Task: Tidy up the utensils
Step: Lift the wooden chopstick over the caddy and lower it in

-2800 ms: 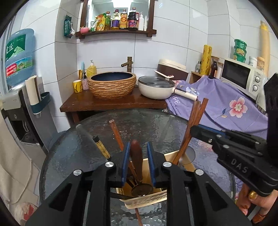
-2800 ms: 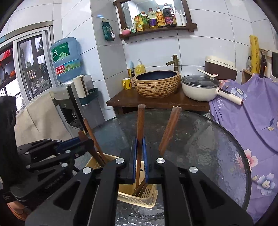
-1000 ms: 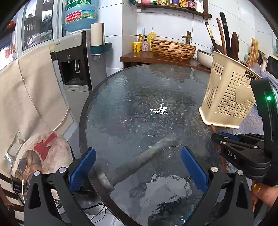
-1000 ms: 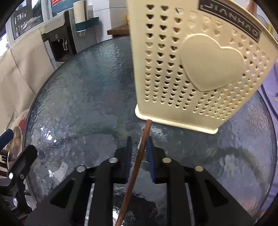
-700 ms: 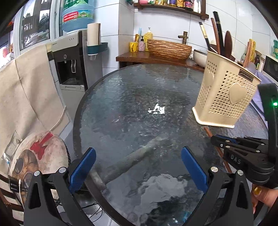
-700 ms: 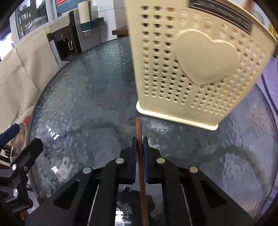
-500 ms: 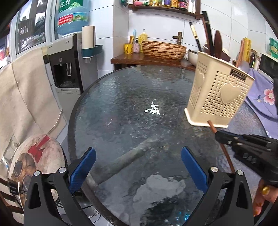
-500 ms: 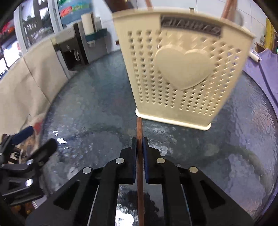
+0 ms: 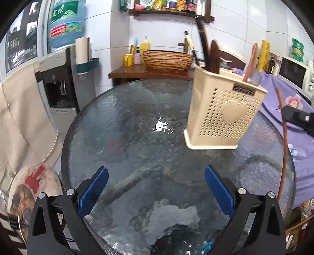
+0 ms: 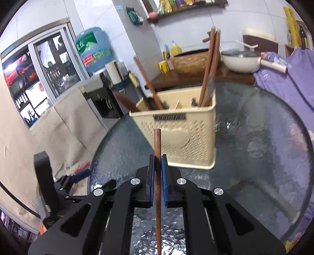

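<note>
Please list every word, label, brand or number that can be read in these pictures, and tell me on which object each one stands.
Nameplate on the cream utensil holder: lettering is there, too blurred to read in both views.
Green label on the water bottle: large Chinese characters, blurred; I cannot read them with confidence.
Red band lower on that bottle: print too small.
Bottles on the wall shelf: labels too small.
No other text is readable.

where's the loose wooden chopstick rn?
Clamped in the right tongs, raised off the glass table, its tip just short of the cream utensil holder. In the left wrist view the chopstick stands right of the holder.
</note>
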### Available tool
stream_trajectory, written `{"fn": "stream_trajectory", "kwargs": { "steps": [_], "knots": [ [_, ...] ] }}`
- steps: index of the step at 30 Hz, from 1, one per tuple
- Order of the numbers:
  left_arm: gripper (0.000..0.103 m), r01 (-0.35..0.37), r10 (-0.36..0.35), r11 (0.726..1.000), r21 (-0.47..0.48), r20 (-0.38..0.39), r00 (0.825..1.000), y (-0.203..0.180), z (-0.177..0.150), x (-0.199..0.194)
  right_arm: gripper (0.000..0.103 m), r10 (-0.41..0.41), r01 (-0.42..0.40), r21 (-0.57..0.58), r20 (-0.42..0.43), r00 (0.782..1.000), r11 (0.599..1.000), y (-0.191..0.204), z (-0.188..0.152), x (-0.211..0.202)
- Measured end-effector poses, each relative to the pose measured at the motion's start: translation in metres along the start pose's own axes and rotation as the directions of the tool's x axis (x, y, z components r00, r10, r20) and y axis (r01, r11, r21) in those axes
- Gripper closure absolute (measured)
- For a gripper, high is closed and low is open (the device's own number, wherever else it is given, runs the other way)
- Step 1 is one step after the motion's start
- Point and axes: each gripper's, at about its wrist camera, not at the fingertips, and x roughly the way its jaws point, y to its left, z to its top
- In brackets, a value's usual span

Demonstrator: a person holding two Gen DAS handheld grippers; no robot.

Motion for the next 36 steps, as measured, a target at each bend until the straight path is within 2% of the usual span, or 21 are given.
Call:
{"fn": "stream_trajectory", "kwargs": {
  "steps": [8,17,21,24,33,36],
  "knots": [
    [0.006,0.087,-0.087,0.996,0.026,0.018,0.996,-0.017,0.018,-0.007,0.096,0.000,0.002,-0.024,0.079,0.997,1.000,-0.003,0.018,-0.048],
    [0.006,0.097,-0.098,0.995,0.012,0.016,0.995,-0.020,0.021,-0.008,0.096,0.014,-0.005,-0.065,0.133,0.991,0.998,0.009,0.048,-0.076],
    [0.006,0.100,-0.100,0.995,0.003,0.011,0.995,-0.018,0.022,-0.009,0.096,0.018,-0.002,-0.100,0.154,0.988,0.995,0.019,0.072,-0.087],
    [0.006,0.100,-0.100,0.995,0.006,0.016,0.995,-0.019,0.023,-0.011,0.096,0.015,0.008,-0.128,0.177,0.984,0.992,0.027,0.102,-0.095],
    [0.006,0.119,-0.120,0.993,0.024,0.032,0.992,-0.025,0.025,-0.019,0.096,-0.059,0.107,-0.151,0.295,0.954,0.983,0.046,0.190,-0.096],
    [0.006,0.121,-0.122,0.992,0.032,0.036,0.992,-0.027,0.023,-0.022,0.096,-0.092,0.145,-0.154,0.306,0.948,0.977,0.049,0.206,-0.083]
  ]
}}
